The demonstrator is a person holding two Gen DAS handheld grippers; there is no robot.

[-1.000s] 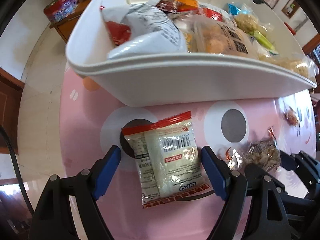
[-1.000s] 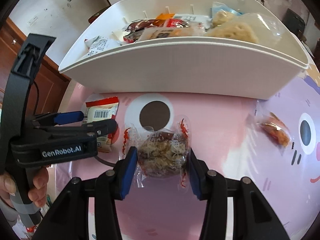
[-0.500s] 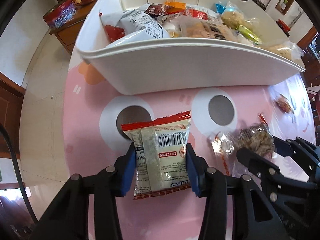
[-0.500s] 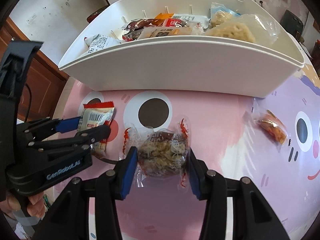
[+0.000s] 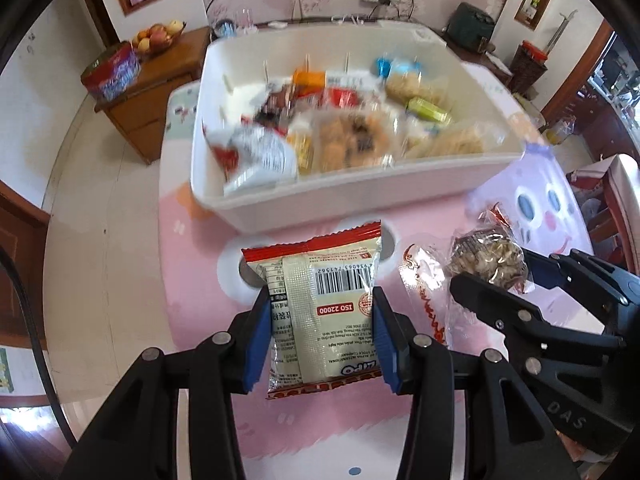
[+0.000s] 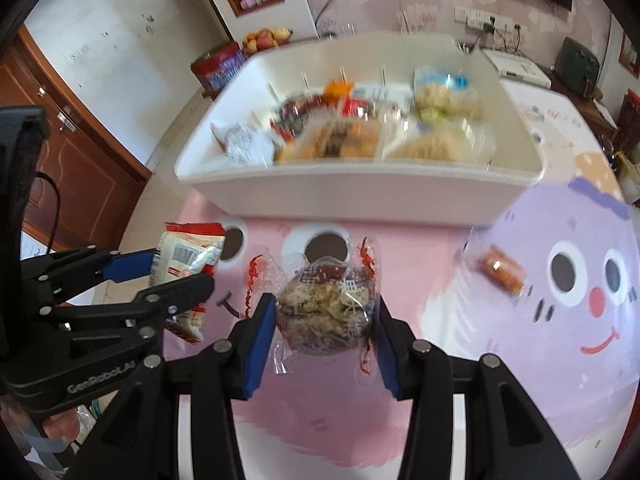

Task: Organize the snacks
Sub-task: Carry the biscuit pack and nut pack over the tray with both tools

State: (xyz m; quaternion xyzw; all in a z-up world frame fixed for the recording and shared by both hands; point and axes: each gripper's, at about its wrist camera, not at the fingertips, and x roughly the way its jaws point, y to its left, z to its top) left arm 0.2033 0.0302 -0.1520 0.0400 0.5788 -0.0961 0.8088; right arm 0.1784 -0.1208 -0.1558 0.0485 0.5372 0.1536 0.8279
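Both grippers are closed on cargo. Left gripper (image 5: 320,320) has its blue pads pressed against the side edges of a flat cracker packet (image 5: 320,304), red-trimmed, barcode side up. Right gripper (image 6: 326,324) clamps a clear-wrapped round snack (image 6: 326,312) across its middle, the twisted wrapper ends left free. Both items appear lifted off the worktop (image 6: 400,420), just short of the white bin's (image 6: 360,196) near wall.

Handling assessment: both items are judged light. The packet is a soft film pouch, likely slippery and prone to buckle or slide if squeezed at the edges alone; its contents are probably brittle. The round snack looks crumbly, and the loose cellophane may slip, so a hold on the body, as here, is sounder than one on the wrapper.

Surface: the worktop carries a pink and lilac cartoon-face cover, smooth in appearance. One more small orange snack (image 6: 502,274) lies on it at the right, apart from the bin. The bin already holds assorted packets, blurred here.

Room: wooden cabinet with fruit bowl (image 5: 158,36) and red tin (image 5: 112,74) at far left; wall sockets beyond.
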